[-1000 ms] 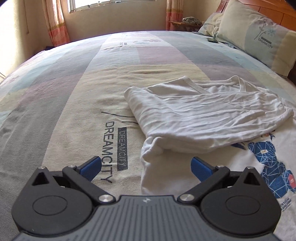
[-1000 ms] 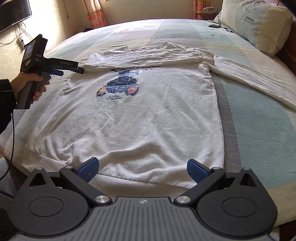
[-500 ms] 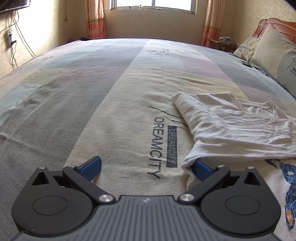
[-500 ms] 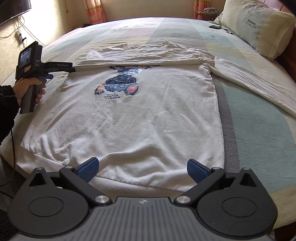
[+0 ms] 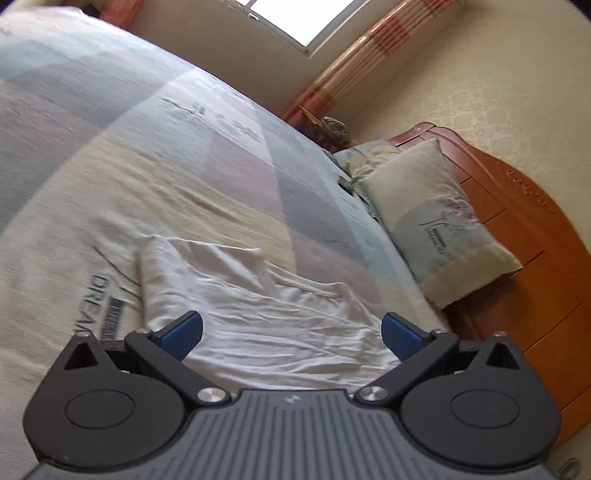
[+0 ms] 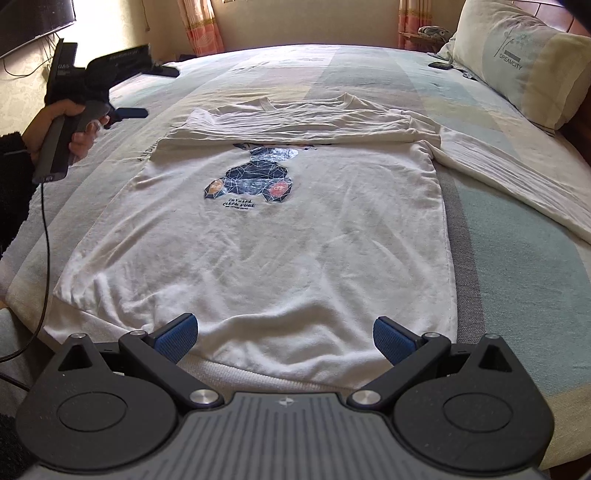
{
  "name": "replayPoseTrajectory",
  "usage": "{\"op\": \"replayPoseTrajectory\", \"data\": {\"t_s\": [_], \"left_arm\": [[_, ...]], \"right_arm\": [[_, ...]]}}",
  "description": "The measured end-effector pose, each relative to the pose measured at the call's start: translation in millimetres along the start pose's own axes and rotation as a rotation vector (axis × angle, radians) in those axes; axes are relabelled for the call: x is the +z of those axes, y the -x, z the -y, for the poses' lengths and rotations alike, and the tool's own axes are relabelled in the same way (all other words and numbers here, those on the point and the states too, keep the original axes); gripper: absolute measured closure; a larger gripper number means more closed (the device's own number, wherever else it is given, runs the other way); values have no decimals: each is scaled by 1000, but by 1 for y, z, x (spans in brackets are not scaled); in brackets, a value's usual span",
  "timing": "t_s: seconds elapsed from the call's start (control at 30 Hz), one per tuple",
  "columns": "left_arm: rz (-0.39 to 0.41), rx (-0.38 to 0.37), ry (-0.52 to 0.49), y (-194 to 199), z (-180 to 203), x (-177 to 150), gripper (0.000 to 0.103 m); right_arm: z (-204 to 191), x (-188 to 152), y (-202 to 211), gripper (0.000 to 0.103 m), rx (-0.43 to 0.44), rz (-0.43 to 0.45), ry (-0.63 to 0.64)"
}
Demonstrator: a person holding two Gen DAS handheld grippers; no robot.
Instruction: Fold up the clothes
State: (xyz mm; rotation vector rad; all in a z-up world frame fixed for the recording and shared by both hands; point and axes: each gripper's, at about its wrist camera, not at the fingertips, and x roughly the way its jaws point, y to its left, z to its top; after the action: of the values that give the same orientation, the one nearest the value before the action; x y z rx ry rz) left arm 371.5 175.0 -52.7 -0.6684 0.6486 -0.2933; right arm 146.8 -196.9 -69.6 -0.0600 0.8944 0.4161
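A white long-sleeved shirt (image 6: 295, 240) with a blue bear print lies flat on the bed, hem toward me. One sleeve is folded across its chest (image 6: 295, 125); the other sleeve (image 6: 517, 177) trails off to the right. My right gripper (image 6: 284, 338) is open, just above the hem, holding nothing. A hand holds my left gripper (image 6: 151, 92) in the air beyond the shirt's left shoulder, apart from the cloth. The left wrist view is tilted: the left gripper (image 5: 291, 332) is open and empty over the folded sleeve (image 5: 258, 314).
A pillow (image 6: 524, 62) leans on the wooden headboard (image 5: 535, 258) at the right. A dark phone-like object (image 6: 439, 65) lies near it. A cable (image 6: 44, 229) hangs from the left gripper's handle. Patchwork bedspread (image 5: 147, 166) stretches to the curtained window (image 5: 288, 22).
The left gripper has risen off the bed, rolled, and swung right toward the pillow and headboard. The right gripper and the shirt have hardly moved.
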Motion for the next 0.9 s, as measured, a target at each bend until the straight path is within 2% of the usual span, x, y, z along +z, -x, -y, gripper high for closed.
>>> {"op": "replayPoseTrajectory", "data": {"t_s": [0.03, 0.1, 0.2, 0.3, 0.4, 0.47, 0.53, 0.67, 0.73, 0.8, 0.9], "left_arm": [[-28, -14, 32, -16, -1, 0, 1], [-66, 12, 70, -40, -6, -3, 1], [-89, 107, 74, -59, -23, -9, 1], [-57, 188, 60, -52, -45, -11, 1], [-18, 301, 60, -35, -64, -1, 2], [-5, 277, 85, -25, -65, 9, 1], [17, 229, 56, -21, -56, 17, 1], [-45, 131, 15, -44, -31, 30, 1], [-110, 129, -5, -71, -25, 30, 1], [-137, 178, -26, -89, -25, 26, 1], [-87, 369, -73, -94, -38, 21, 1]], "right_arm": [[-1, 0, -1, 0, 2, -5, 4], [-2, 0, -3, 0, 2, -12, 12], [-2, 1, -4, 0, -3, -15, 19], [4, 1, -6, 0, -2, -19, 7], [9, 1, -11, 0, 0, -23, -11], [11, 1, -13, 0, 7, -23, -22], [13, 0, -14, 0, 13, -22, -30], [13, 1, -18, 0, 17, -23, -35], [11, 3, -19, 0, 18, -22, -31], [9, 4, -18, 0, 18, -22, -24], [9, 5, -16, 0, 10, -21, -8]]}}
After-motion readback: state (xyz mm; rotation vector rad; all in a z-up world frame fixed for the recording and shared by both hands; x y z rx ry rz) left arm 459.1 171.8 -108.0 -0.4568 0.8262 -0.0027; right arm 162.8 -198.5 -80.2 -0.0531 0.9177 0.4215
